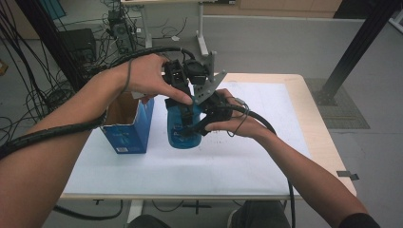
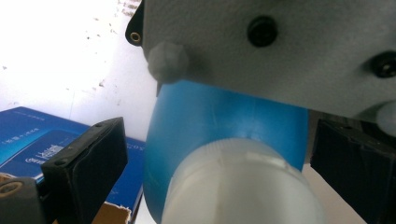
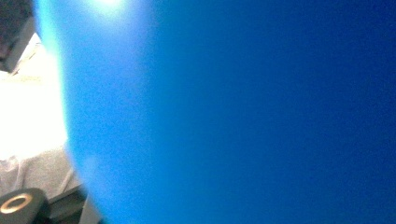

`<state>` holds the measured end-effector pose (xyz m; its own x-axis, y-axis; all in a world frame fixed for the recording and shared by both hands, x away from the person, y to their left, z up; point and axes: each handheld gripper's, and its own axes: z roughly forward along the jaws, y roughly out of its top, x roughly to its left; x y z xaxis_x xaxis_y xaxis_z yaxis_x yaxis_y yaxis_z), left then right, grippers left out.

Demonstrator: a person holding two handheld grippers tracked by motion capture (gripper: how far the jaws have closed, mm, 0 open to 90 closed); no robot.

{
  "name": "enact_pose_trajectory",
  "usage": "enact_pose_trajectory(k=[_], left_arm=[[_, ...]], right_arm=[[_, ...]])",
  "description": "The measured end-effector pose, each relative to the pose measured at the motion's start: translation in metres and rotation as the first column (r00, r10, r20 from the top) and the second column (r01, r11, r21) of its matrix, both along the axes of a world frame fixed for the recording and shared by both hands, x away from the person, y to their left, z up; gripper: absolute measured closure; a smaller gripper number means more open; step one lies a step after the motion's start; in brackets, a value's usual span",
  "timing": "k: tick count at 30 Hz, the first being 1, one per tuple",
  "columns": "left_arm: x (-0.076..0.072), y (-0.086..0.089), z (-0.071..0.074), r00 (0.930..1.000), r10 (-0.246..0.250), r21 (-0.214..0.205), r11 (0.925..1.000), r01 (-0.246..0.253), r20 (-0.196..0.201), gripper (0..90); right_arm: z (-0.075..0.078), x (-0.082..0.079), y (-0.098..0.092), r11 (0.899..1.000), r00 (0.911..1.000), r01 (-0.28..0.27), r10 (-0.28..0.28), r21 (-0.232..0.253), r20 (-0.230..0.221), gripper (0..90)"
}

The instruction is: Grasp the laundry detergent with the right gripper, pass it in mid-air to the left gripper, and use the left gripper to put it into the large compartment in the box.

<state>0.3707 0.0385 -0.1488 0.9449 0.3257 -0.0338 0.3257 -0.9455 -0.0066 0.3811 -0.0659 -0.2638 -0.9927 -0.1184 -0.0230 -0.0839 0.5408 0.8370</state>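
A blue bottle with a white cap stands upright on the white table. My right gripper comes in from the right and is shut on the bottle's body, whose blue wall sits right against that gripper's camera. My left gripper points down over the bottle's top. In the left gripper view its black jaws stand either side of the cap, with a gap showing on the left, so it is open. The right gripper's grey plate lies across the top of that view.
An open blue carton stands just left of the bottle, its cardboard inside showing. Cables trail from both grippers, one along the left forearm. The wooden table edge runs along the right. Desk legs and wiring are beyond the far edge.
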Motion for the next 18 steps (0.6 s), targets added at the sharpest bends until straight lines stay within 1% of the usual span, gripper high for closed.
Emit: enact_pose_trajectory(k=[7, 9, 12, 18], left_arm=[[-0.001, 0.0003, 0.0006, 1.0, 0.003, -0.008, 1.0, -0.003, 0.005, 4.6], [-0.0013, -0.0002, 0.0003, 1.0, -0.002, -0.001, 1.0, 0.002, 0.007, 4.6], [-0.0014, -0.001, 0.0003, 1.0, -0.004, -0.003, 1.0, 0.004, 0.006, 4.6], [-0.0007, -0.0028, 0.0005, 0.9999, -0.007, 0.003, 1.0, 0.007, 0.01, 4.6]], right_arm=[[-0.0001, 0.0007, -0.0006, 1.0, 1.0, 0.004, -0.004, 0.006, 0.0, 44.3], [-0.0002, 0.0008, -0.0009, 1.0, 1.0, 0.006, -0.006, 0.007, -0.005, 44.3], [-0.0007, 0.0007, -0.0015, 1.0, 0.9999, 0.011, -0.011, 0.007, -0.009, 44.3], [-0.0011, 0.0014, -0.0023, 1.0, 0.9999, 0.015, -0.015, 0.003, -0.007, 44.3]])
